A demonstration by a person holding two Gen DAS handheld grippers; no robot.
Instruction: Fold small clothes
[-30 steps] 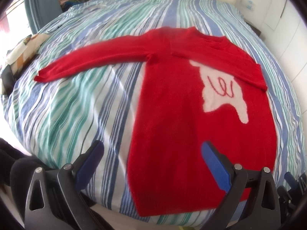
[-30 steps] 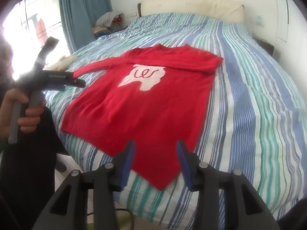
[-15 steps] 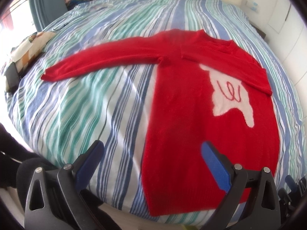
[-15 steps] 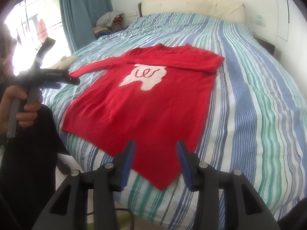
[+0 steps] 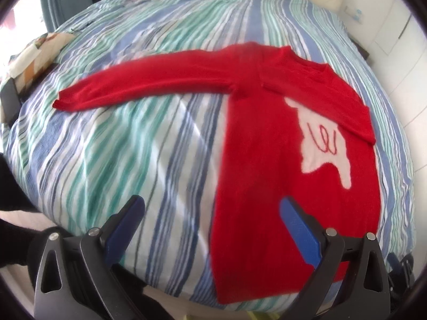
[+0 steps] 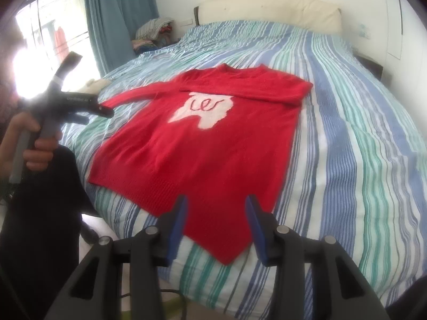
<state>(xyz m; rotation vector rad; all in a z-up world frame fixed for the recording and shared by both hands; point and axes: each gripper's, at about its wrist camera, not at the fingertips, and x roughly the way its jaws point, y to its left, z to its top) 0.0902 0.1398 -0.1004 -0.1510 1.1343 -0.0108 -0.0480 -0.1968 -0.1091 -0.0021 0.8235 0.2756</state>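
Note:
A red sweater (image 5: 267, 144) with a white patch lies flat, front up, on the striped bed (image 5: 120, 146). Its left sleeve (image 5: 149, 82) stretches out sideways; the other sleeve is folded across the chest (image 6: 256, 90). My left gripper (image 5: 210, 208) is open and empty, hovering above the bed's near edge at the sweater's left side. My right gripper (image 6: 216, 208) is open and empty above the sweater's hem (image 6: 213, 194). The left gripper also shows in the right wrist view (image 6: 101, 110), held in a hand near the sleeve cuff.
A cream headboard (image 6: 269, 8) and white wall stand at the far end. A blue curtain (image 6: 120, 18) and a pile of clothes (image 6: 154, 34) are at the far left. A patterned cushion (image 5: 34, 56) lies off the bed's left side.
My left gripper has moved left along the bed edge, so the sweater sits further right in its view. My right gripper has hardly moved. Both stay open.

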